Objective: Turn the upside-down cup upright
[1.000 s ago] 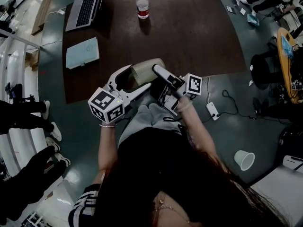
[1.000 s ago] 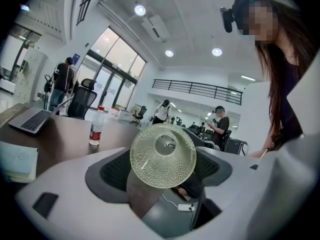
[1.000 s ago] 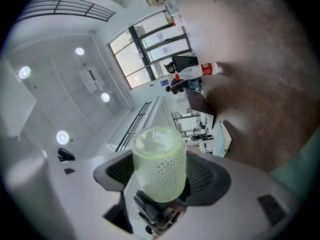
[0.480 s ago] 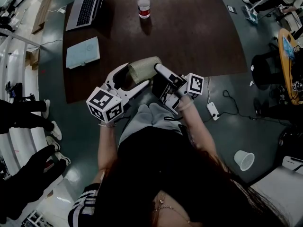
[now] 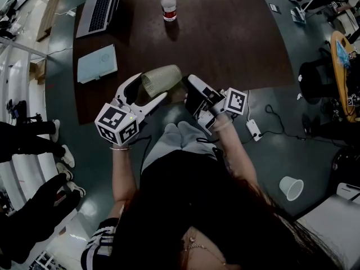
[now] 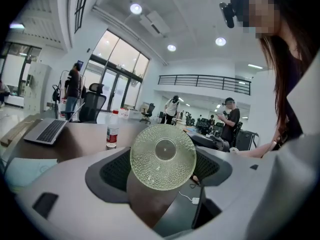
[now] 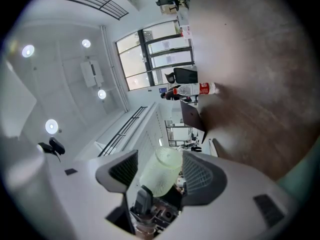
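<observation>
Pale green and dimpled all over, the cup (image 5: 162, 80) lay on its side between the jaws of the left gripper (image 5: 152, 86), over the near edge of the brown surface (image 5: 236, 44) and just in front of the person's lap. The left jaws were pinching it from both sides, set wide because the cup filled the gap. In the left gripper view one round end of the cup, with a small ring at its middle, faced straight back at the camera, and the dark pads stood against it on either side. The cup's other end pointed toward the right gripper (image 5: 192, 89), which sat just beside it, tips aimed at the cup. The right jaws were spread and had just been closing a little. In the right gripper view the cup showed in the gap between them, tilted, with the left gripper's body behind it. From the head view the cup lay just off their tips and neither pad pressed on it. Farther back on the surface a bottle (image 5: 169, 4) with a red cap stood upright near the far edge. An open laptop (image 5: 101, 10) sat at the far left corner and a pale blue booklet (image 5: 98, 62) lay flat nearer the left edge, all well apart from the cup. On the floor to the right lay a white power strip (image 5: 252, 131), and beyond it a paper cup (image 5: 291, 189).
</observation>
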